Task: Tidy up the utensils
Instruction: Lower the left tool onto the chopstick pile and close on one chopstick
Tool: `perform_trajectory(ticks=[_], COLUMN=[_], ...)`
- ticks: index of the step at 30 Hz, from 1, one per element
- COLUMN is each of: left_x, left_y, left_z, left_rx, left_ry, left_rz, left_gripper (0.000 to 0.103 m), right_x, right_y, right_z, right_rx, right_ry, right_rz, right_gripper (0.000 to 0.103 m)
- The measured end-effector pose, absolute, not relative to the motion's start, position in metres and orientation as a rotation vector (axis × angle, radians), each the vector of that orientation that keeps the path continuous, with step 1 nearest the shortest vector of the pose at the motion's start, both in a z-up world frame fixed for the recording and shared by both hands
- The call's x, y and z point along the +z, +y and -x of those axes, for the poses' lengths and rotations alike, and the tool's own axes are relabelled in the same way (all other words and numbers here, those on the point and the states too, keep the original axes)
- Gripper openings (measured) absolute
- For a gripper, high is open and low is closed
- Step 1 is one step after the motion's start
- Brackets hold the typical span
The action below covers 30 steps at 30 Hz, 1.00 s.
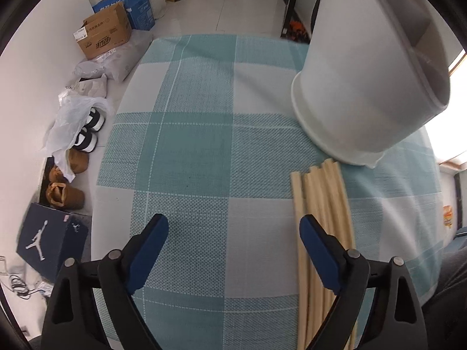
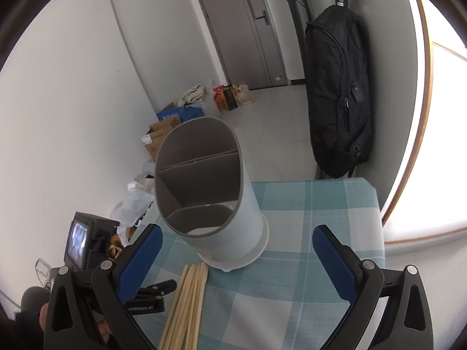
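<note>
A bundle of pale wooden chopsticks (image 1: 321,218) lies on the teal-and-white checked tablecloth (image 1: 204,145), running toward me. Just beyond their tips stands a white utensil holder (image 1: 359,93) with grey inner dividers. My left gripper (image 1: 233,233) points down at the cloth, jaws wide apart, with only bare cloth between them; its right finger overlaps the bundle's left edge. In the right wrist view the holder (image 2: 210,192) is straight ahead, chopsticks (image 2: 186,300) low left of centre. My right gripper (image 2: 236,242) hangs above the table, open and holding nothing.
Cardboard boxes (image 1: 105,35), bags, shoes (image 1: 87,134) and a dark shoe box (image 1: 49,245) line the floor to the table's left. A black backpack (image 2: 338,102) hangs by the wall behind the table. The left gripper's body (image 2: 151,297) shows low in the right wrist view.
</note>
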State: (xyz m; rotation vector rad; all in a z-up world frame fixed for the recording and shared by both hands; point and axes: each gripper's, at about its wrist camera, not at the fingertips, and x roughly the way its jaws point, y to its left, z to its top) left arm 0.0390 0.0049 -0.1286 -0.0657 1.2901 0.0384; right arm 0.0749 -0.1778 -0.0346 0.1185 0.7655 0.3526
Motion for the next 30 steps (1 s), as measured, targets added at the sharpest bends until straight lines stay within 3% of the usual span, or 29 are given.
perform_trajectory(ticks=[17, 19, 24, 30], left_x=[-0.132, -0.130, -0.126, -0.126], left_y=[-0.001, 0.001, 0.001, 0.000], left_z=[-0.051, -0.052, -0.057, -0.062], left_rx=[0.038, 0.036, 0.014, 0.000], left_ry=[1.293, 1.284, 1.256, 1.217], left_rz=[0.040, 0.040, 0.028, 0.027], left_gripper=[0.086, 0.080, 0.042, 0.023], right_x=[-0.033, -0.033, -0.034, -0.040], right_y=[-0.191, -0.192, -0.192, -0.186], right_z=[-0.073, -0.073, -0.073, -0.072], right_rx=[0.369, 0.373, 0.380, 0.411], right_ry=[0.784, 0.789, 0.802, 0.840], right_rz=[-0.157, -0.162, -0.164, -0.152], right_gripper=[0.103, 0.103, 0.103, 0.103])
